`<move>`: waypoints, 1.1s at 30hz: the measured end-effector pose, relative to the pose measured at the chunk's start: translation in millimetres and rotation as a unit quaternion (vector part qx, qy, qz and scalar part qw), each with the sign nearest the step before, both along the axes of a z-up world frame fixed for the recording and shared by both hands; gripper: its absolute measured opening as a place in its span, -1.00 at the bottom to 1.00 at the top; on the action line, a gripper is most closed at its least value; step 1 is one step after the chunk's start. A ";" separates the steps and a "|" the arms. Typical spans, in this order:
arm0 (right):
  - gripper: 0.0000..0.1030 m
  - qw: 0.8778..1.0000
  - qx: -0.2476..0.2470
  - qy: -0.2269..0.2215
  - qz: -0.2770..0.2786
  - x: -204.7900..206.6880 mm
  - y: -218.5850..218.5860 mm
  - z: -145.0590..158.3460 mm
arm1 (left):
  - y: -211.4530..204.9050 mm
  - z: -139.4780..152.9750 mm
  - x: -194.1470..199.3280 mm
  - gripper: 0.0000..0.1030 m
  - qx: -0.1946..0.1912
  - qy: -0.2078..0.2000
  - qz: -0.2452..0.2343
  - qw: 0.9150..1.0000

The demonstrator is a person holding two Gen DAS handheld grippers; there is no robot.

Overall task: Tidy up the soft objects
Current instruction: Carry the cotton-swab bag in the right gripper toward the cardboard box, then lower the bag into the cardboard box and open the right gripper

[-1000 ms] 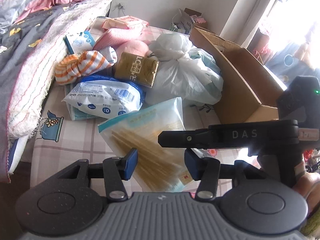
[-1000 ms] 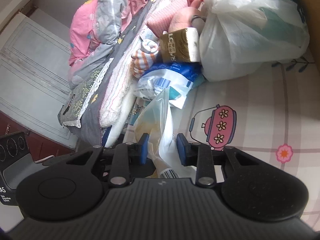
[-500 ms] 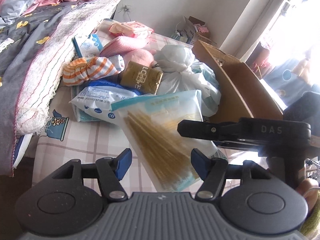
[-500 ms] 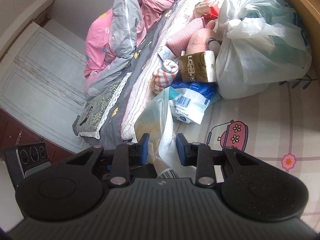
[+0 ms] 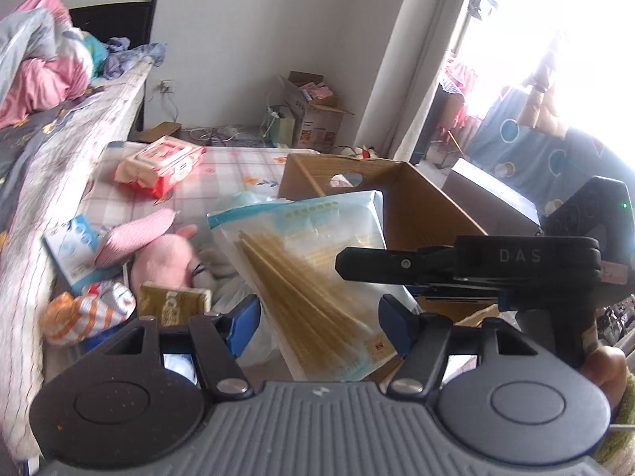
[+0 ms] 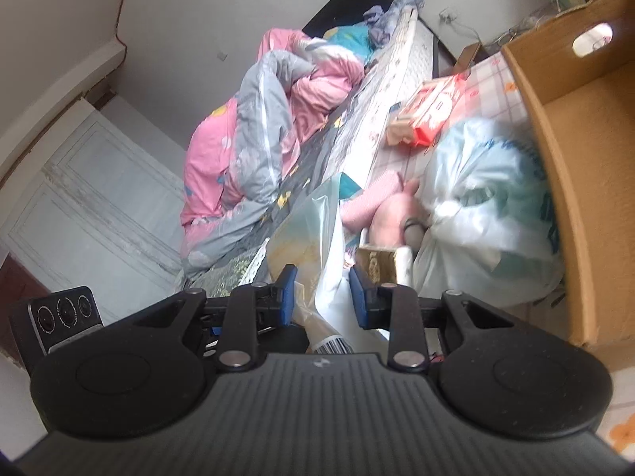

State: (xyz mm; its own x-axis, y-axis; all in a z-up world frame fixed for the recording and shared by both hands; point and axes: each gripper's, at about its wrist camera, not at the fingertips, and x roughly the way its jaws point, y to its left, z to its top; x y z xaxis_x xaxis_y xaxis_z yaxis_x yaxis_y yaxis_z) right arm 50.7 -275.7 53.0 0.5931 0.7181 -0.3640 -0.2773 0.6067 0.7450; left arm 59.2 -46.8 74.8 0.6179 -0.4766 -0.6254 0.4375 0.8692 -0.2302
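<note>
left wrist view: our left gripper point(image 5: 319, 319) is released, its pads clear of the clear zip bag of tan sticks point(image 5: 313, 277) between them; bag's long axis runs near-to-far, cardboard box point(image 5: 420, 214) just far-right | right wrist view: our right gripper point(image 6: 322, 291) pinches the bag's edge point(image 6: 323, 261); only here the barcode end shows

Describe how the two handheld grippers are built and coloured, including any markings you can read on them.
Both are alike: a dark grey ribbed body with two round black discs, and black linkage arms with silver pivot screws carrying blue pads. The left gripper and right gripper show this from their own cameras. From the left camera, the right gripper's black side reads "DAS", with a small green light behind it.
</note>
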 end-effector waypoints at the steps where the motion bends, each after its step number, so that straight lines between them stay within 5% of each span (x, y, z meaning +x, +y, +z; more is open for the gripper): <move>1: -0.47 1.000 -0.003 -0.002 -0.013 6.5 -10.4 3.1 | -10.7 1.7 10.7 0.29 0.002 -0.002 -0.010 1.000; 8: -0.47 0.996 -0.006 0.023 -0.083 75.5 -96.4 8.5 | -110.9 4.3 101.7 0.29 0.029 -0.002 -0.078 0.996; 16: -0.47 0.988 0.008 0.108 -0.111 178.8 -183.0 -25.6 | -191.4 -25.8 205.1 0.29 0.057 0.047 -0.092 0.993; 21: -0.47 0.981 0.012 0.158 -0.108 237.3 -206.3 -65.3 | -199.1 -43.8 244.2 0.29 0.083 0.051 -0.073 0.993; 33: -0.47 0.961 -0.014 0.246 -0.126 315.6 -178.9 -165.9 | -151.2 -35.7 266.1 0.32 0.056 0.057 -0.025 0.997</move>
State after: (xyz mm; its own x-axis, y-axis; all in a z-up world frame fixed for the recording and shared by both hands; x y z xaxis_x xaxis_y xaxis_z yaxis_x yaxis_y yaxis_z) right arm 366.3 -454.6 -112.9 0.4980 0.5604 -0.6618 0.2619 0.6303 0.7309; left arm 325.3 -198.0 39.1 0.5171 -0.4290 -0.7407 0.4582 0.8697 -0.1838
